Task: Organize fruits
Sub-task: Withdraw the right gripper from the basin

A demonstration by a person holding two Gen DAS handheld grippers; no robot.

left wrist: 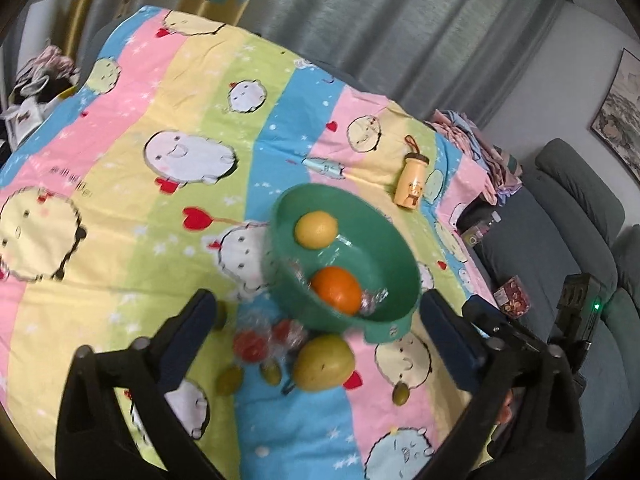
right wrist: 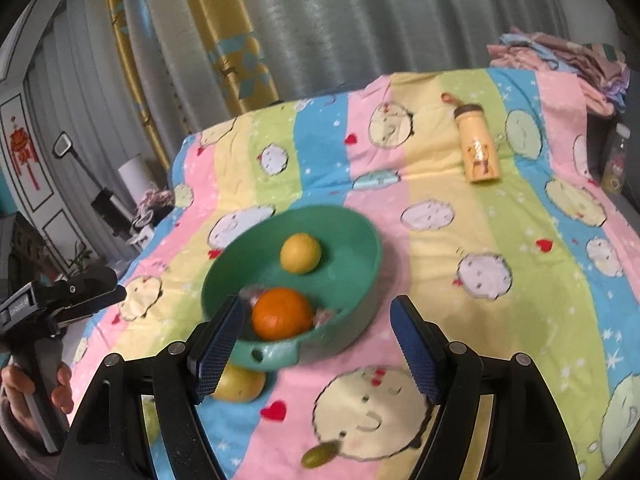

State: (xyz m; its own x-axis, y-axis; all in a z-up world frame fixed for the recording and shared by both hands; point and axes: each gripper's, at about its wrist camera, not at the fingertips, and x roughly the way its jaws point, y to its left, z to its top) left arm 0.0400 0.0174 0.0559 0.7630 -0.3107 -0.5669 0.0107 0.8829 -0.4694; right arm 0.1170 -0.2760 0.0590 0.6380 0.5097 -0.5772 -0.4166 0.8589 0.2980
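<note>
A green bowl [left wrist: 276,240] with a tab handle sits mid-cloth [left wrist: 120,200], holding a yellow lemon [left wrist: 316,229] and a bright orange [left wrist: 336,291] beside clear wrappers. In front of it lie a yellow-green pear [left wrist: 324,363], red wrapped pieces [left wrist: 250,346] and small green fruits [left wrist: 230,380]. The left gripper [left wrist: 316,328] gapes wide, empty; the right gripper [right wrist: 316,344] is open, empty.
</note>
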